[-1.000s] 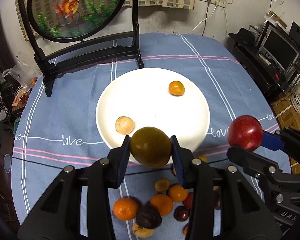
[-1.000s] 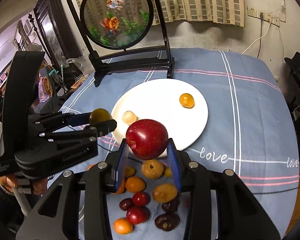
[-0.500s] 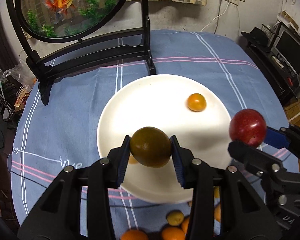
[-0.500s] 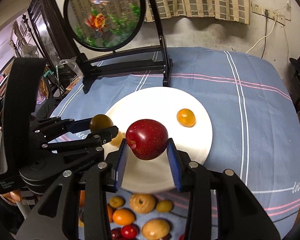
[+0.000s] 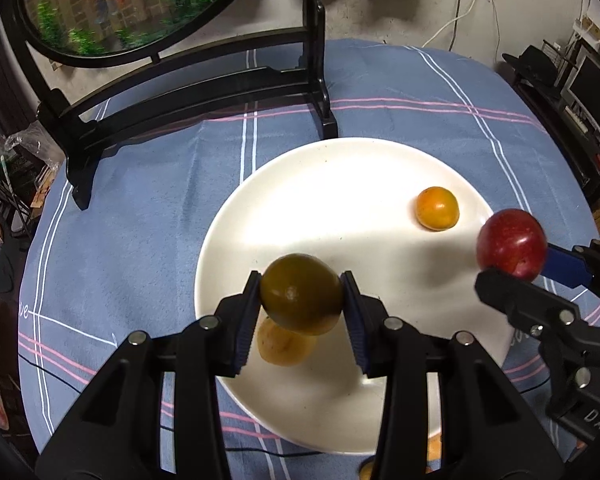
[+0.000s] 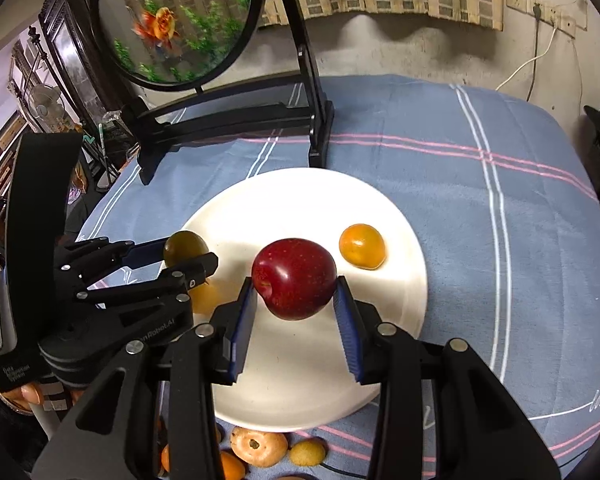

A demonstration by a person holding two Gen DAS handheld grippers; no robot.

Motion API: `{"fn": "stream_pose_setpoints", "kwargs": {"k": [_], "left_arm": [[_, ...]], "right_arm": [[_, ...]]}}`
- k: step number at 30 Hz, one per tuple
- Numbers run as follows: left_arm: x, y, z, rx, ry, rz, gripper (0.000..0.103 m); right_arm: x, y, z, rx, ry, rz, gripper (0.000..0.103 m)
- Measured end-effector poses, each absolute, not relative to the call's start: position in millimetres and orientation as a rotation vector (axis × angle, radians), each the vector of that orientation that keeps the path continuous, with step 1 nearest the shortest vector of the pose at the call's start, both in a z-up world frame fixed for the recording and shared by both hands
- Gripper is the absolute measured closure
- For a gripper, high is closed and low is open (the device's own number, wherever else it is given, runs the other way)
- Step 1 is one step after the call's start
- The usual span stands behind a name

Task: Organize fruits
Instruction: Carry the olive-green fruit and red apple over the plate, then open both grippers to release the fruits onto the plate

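Fruit sits in both grippers above the white plate (image 5: 284, 184): the left gripper (image 5: 302, 300) pinches a dark olive-green fruit (image 5: 300, 298) over the plate's near-left part, directly above a pale yellow fruit (image 5: 286, 346). The right gripper (image 6: 296, 286) clamps a red apple (image 6: 294, 280) over the plate's middle, an orange fruit (image 6: 362, 246) lying just beyond to its right. Bare plate lies straight below the apple, so a clean drop looks likelier there.
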State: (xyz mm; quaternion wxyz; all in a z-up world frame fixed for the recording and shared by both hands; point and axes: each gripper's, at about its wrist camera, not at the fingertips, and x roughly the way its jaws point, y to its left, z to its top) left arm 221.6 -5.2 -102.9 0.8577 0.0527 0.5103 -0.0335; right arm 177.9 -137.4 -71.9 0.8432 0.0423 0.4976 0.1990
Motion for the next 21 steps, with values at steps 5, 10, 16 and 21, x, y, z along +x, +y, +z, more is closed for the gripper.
{"fn": "stream_pose_setpoints", "kwargs": {"k": [5, 10, 16, 21], "left_arm": [[226, -11, -114, 0.155, 1.084, -0.059, 0.062], [229, -10, -117, 0.161, 1.081, -0.058, 0.062], [231, -14, -114, 0.184, 1.055, -0.063, 0.043], [232, -14, -109, 0.186, 1.04, -0.053, 0.04]], "right_arm": [[185, -133, -82, 0.066, 1.076, 0.412, 0.064], [192, -140, -92, 0.066, 1.103, 0.389, 0.064], [194, -134, -99, 0.064, 1.135, 0.417, 0.063], [195, -133, -99, 0.042, 1.144, 0.401, 0.059]]}}
